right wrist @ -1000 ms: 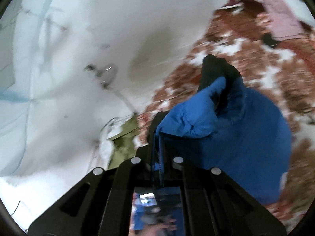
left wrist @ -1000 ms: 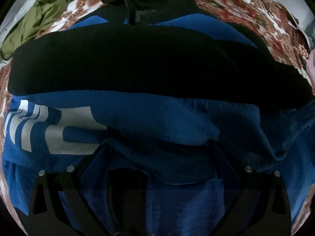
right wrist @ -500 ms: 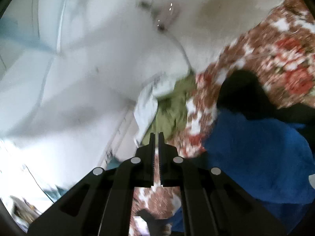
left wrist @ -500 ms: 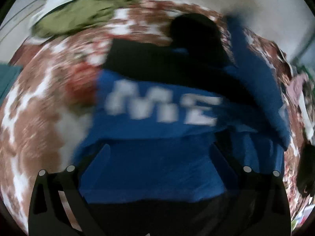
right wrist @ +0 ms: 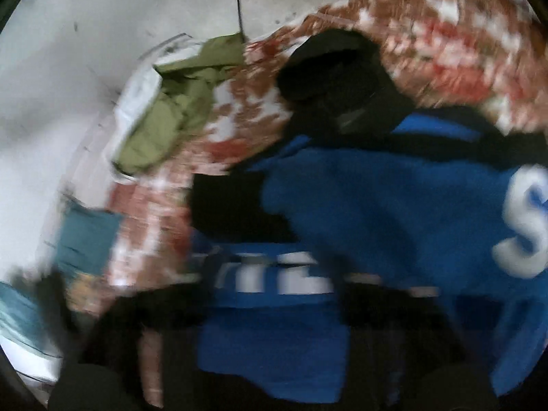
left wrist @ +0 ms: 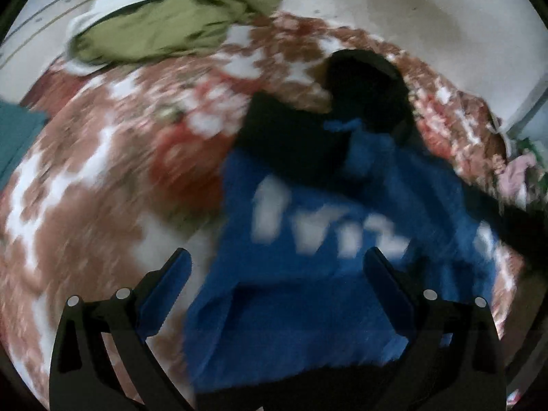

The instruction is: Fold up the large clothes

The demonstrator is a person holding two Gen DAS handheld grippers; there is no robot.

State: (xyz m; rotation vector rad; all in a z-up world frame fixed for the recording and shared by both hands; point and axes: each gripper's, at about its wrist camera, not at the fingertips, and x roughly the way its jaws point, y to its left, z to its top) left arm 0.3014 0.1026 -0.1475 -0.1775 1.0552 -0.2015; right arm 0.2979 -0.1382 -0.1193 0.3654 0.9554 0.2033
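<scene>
Blue hoodie (right wrist: 394, 205) bears white lettering; only "S" (right wrist: 524, 236) reads.

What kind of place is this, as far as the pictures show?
Probably a bedroom at home. A blue hoodie lies on a floral bedspread, with a green garment near the edge and a pale wall behind. The views are blurred, so this is a guess.
</scene>
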